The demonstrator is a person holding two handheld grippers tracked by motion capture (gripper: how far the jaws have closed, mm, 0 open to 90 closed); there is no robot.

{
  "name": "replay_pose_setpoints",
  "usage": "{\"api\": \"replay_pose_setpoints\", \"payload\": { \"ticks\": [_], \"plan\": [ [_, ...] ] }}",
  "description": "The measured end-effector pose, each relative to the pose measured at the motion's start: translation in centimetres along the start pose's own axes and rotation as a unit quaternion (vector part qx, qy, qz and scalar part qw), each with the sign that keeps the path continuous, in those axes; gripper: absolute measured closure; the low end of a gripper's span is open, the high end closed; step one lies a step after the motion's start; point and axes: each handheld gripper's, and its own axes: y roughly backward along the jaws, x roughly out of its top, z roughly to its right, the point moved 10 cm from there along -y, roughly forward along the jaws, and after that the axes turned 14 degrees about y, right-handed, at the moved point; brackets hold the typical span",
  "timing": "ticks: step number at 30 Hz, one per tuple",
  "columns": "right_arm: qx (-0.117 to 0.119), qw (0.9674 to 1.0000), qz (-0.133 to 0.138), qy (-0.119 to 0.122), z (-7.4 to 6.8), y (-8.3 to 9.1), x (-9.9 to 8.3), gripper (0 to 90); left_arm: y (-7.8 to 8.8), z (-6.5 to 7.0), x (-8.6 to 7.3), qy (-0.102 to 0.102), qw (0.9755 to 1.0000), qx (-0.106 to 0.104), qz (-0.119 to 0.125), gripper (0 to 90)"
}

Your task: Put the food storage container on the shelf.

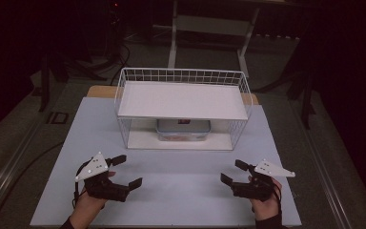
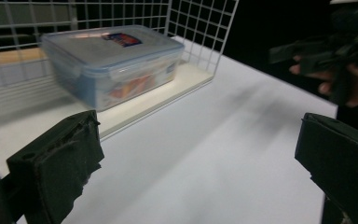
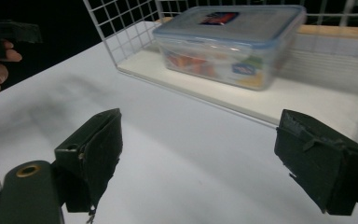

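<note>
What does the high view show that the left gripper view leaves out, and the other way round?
The high view takes in the wire rack's top shelf, the floor around the table, and the left hand-held gripper from outside, open above the table. The left gripper view shows, close up, the printed label on the lid of the clear plastic box and the colourful contents through its wall. Both show that box on the rack's bottom shelf, the white tabletop, and the right hand-held gripper, open and holding nothing.
</note>
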Motion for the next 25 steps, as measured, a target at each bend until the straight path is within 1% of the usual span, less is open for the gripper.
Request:
{"api": "replay_pose_setpoints", "payload": {
  "ticks": [8, 10, 12, 14, 16, 19, 25],
  "plan": [
    [-0.010, 0.9998, -0.011, -0.011, 0.9, 2.1, -1.7, 14.5, 0.9, -0.6, -1.2, 0.007, 0.9997, 0.011, -0.019, 0.4],
    [-0.012, 0.9997, -0.012, -0.018, 1.2, 2.5, -2.0, 14.5, 1.1, -0.6, -1.5, 0.011, 0.9996, 0.010, -0.023, 0.4],
    [-0.017, 0.9996, -0.014, -0.020, 1.4, 2.8, -2.4, 14.5, 1.3, -0.6, -1.8, 0.010, 0.9996, 0.011, -0.024, 0.4],
    [-0.016, 0.9995, -0.018, -0.022, 1.5, 3.1, -2.7, 14.5, 1.3, -0.7, -2.0, 0.013, 0.9995, 0.011, -0.026, 0.4],
    [-0.018, 0.9993, -0.024, -0.022, 1.6, 3.2, -3.1, 14.5, 1.2, -0.8, -2.2, 0.016, 0.9994, 0.010, -0.028, 0.5],
    [-0.016, 0.9992, -0.026, -0.027, 1.7, 3.2, -3.4, 14.5, 1.0, -0.8, -2.4, 0.022, 0.9993, 0.007, -0.028, 0.5],
    [-0.005, 0.9992, -0.035, -0.022, 1.3, 2.7, -3.7, 14.5, 0.6, -0.8, -2.7, 0.022, 0.9992, 0.005, -0.034, 0.5]
  ]
}}
